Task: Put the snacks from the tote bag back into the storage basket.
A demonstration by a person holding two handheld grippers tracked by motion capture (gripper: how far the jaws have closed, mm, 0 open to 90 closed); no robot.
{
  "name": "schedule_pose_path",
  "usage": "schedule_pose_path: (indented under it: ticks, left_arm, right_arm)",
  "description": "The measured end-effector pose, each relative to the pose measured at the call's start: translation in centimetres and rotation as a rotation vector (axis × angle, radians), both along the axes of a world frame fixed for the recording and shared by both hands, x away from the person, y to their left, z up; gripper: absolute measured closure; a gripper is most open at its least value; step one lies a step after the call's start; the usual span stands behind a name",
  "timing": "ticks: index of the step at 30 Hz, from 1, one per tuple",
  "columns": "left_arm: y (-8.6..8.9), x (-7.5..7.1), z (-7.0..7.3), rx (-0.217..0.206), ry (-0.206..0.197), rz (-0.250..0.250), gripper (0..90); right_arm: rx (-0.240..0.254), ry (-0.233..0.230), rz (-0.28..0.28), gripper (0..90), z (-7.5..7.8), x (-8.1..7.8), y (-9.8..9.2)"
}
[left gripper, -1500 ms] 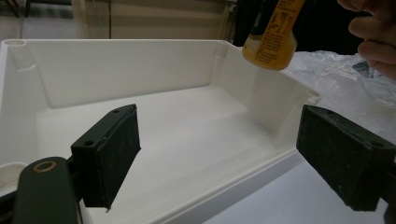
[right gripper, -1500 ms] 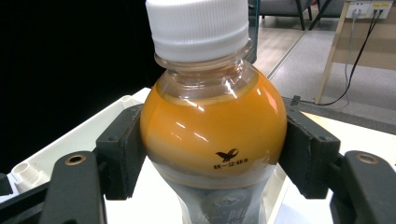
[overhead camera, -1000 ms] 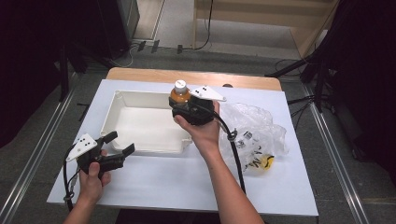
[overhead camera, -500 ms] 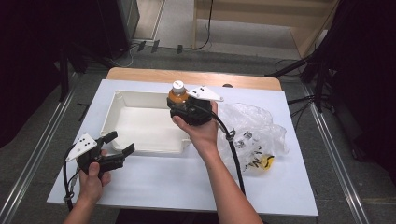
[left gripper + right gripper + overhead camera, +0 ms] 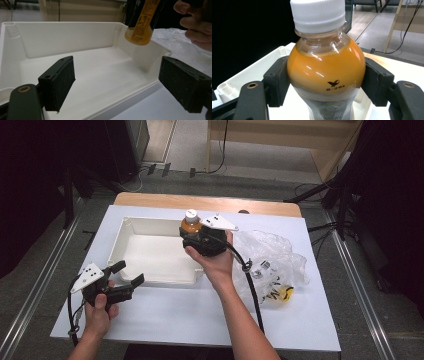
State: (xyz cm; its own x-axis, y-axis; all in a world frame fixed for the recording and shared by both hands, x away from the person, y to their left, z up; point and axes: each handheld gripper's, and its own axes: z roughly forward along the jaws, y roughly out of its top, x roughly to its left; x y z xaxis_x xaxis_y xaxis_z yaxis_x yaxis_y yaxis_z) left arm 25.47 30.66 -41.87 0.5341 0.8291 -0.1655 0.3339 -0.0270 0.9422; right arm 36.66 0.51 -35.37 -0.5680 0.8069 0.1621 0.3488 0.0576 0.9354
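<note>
Nothing is changing between the earlier high views and now: you are holding both hands where they were. Your right claw (image 5: 325,82) is clamping the orange drink bottle (image 5: 326,70) by its shoulder, pads pressing on both sides, and is suspending it upright above the white tray's (image 5: 131,227) corner at about 2 o'clock, clear of the floor of the tray. Judging by that, you are pausing just before lowering it in. Your left claw (image 5: 126,275) is idling wide open and empty on the tabletop (image 5: 200,320) at 8 o'clock of the tray. The bottle's label is too blurred to read, and the contents of the crumpled plastic bag (image 5: 275,265) are hard to make out.
</note>
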Motion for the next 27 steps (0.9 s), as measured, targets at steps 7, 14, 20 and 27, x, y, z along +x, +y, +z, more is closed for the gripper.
schedule_pose_path:
  ticks: [7,14,20,27]
  left_arm:
    - [0.0,0.0,0.0,0.002,0.000,-0.002,13.6]
    - [0.0,0.0,0.0,0.002,0.000,-0.002,13.6]
    - [0.0,0.0,0.0,0.002,0.000,-0.001,13.6]
    - [0.0,0.0,0.0,0.000,0.000,-0.001,13.6]
  right_arm:
    - [-0.002,0.007,-0.005,31.1,-0.6,0.0,-0.2]
    - [-0.010,0.016,-0.008,31.1,-1.3,0.0,-0.4]
    - [-0.012,0.024,-0.006,31.1,-2.0,-0.1,-0.5]
    - [-0.013,0.035,-0.005,31.1,-2.7,-0.2,-0.4]
